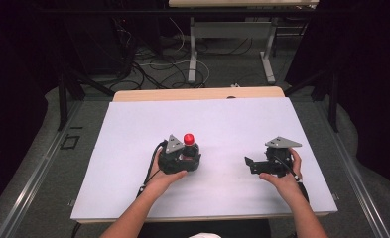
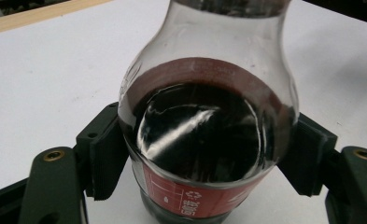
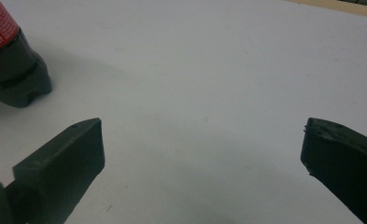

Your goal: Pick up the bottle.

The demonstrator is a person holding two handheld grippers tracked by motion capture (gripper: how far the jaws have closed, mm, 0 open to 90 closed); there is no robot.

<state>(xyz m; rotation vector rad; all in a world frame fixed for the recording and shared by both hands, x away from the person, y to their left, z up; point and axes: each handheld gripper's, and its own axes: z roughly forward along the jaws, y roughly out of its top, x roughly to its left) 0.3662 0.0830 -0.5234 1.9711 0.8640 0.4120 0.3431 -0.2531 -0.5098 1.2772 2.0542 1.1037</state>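
Clamped on a cola bottle (image 2: 204, 140), the left gripper (image 1: 180, 161) presses its black jaws against both sides of the clear body, just above the red label, and the dark drink shows between them. Standing upright on the white table (image 1: 133, 148), the bottle shows its red cap (image 1: 188, 138) above the hand. Well apart to the right, the right gripper (image 3: 202, 149) rests low over the sheet, jaws spread wide with nothing between them. Farther off, cables (image 1: 158, 69) lie on the floor.
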